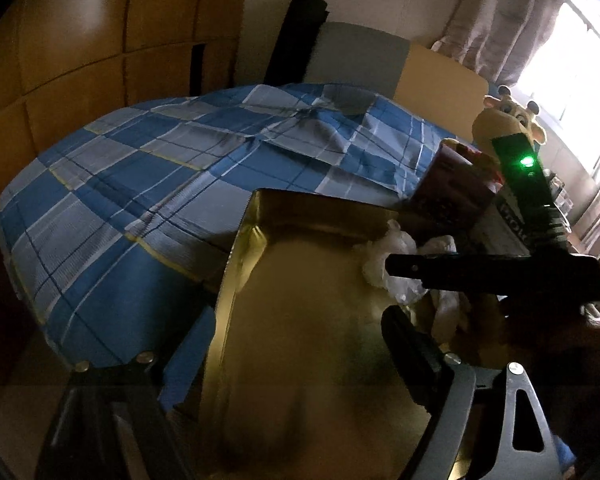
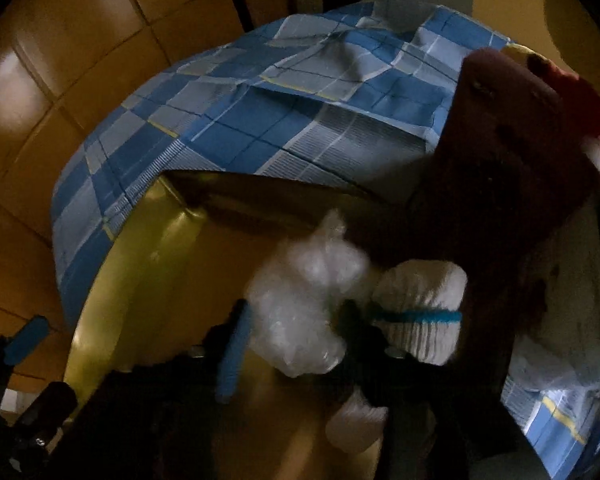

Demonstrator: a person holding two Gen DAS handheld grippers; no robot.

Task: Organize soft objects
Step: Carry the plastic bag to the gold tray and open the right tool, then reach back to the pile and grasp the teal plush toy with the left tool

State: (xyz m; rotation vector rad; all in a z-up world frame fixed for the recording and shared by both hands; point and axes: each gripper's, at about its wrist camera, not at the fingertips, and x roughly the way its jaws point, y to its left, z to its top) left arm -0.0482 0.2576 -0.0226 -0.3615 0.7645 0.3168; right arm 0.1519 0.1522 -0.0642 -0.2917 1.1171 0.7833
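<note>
- We see our right tongs [image 2: 292, 344] clamped on a crumpled plastic bag [image 2: 300, 312] over the gold box [image 2: 148, 280], a white sock [image 2: 420, 312] at 3 o'clock
- Our left tongs [image 1: 276, 380] stand apart, straddling the box wall beside the bed [image 1: 120, 184]

Dim, fisheye-warped views; window [image 1: 572, 80] glare blown out.

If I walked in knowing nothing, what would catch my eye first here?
Probably the blue plaid bedspread filling the background, and the shiny gold box lying open against it. Inside the box, the right gripper sits around a crinkly clear plastic bundle, beside a white sock with a blue stripe. A giraffe plush peeks up by the bright window.
</note>
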